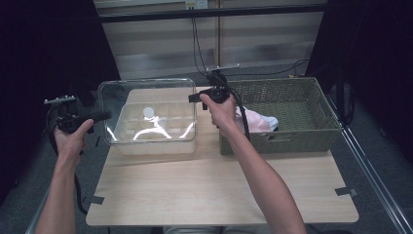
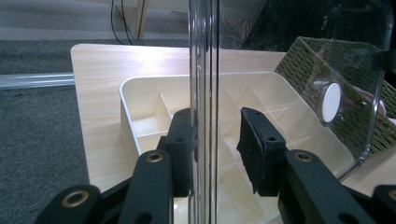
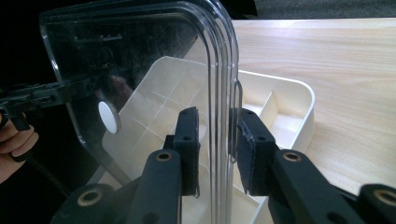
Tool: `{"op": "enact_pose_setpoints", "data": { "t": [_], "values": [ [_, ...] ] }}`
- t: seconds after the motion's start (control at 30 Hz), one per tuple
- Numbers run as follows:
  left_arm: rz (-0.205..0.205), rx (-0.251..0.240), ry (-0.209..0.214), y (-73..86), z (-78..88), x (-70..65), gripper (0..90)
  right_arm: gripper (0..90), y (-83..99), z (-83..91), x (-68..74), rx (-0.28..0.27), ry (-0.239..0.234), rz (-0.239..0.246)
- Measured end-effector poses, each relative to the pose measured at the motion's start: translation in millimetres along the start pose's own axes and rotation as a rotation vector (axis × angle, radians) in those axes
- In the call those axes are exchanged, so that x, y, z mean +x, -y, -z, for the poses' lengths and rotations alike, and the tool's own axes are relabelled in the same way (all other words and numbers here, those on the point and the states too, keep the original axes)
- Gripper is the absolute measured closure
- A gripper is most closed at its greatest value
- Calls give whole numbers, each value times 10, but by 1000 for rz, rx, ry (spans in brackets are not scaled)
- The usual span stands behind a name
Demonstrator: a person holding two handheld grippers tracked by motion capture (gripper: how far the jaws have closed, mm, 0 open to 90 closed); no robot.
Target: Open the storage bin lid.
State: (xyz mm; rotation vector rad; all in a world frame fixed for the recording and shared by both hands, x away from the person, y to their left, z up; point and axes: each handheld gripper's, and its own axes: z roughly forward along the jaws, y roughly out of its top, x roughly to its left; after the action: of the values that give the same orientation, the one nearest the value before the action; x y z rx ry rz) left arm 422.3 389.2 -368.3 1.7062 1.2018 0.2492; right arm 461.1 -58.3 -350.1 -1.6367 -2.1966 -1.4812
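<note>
1. Wooden table [image 1: 219,190]: fills lower centre of the high view; front half is bare.
2. Woven basket [image 1: 292,127]: right of centre in the high view, on the table, just beside the white tray. Pink and pale-blue cloth [image 1: 258,122] lies in its left end.
3. Clear plastic lid [image 1: 146,109]: left of centre, standing roughly upright over the tray, with a white round knob [image 1: 148,111] near its middle.
4. White compartment tray [image 1: 156,141]: under and behind the lid, divided into small cells.
5. Left gripper [image 1: 100,116]: centre-left of the high view, at the lid's left edge. In the left gripper view its jaws straddle the lid edge [image 2: 203,93], left pad against it, right pad with a gap; parted, not clamped.
6. Right gripper [image 1: 195,97]: upper centre, at the lid's right edge. In the right gripper view the jaws sit either side of the lid rim [image 3: 219,93] with gaps visible; open around it.
</note>
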Motion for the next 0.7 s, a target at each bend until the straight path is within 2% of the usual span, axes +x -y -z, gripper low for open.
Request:
{"op": "enact_pose_setpoints", "data": {
  "t": [0.07, 0.13, 0.27, 0.53, 0.7],
  "values": [
    [-16, -3, 6, 4, 10, -7, 660, 721, 3, 22, 10, 4, 4, 7],
    [-5, -15, 18, 20, 16, -10, 661, 722, 9, 55, 18, -1, -4, 7],
    [-15, -3, 3, 29, 32, -40, 659, 722, 57, 93, 54, 1, 3, 21],
    [-32, -18, 23, 19, 94, -104, 659, 731, 83, 216, 116, -16, -12, 49],
    [-37, -19, 13, 22, 130, -158, 657, 736, 107, 294, 144, -18, -20, 57]
  ]
}}
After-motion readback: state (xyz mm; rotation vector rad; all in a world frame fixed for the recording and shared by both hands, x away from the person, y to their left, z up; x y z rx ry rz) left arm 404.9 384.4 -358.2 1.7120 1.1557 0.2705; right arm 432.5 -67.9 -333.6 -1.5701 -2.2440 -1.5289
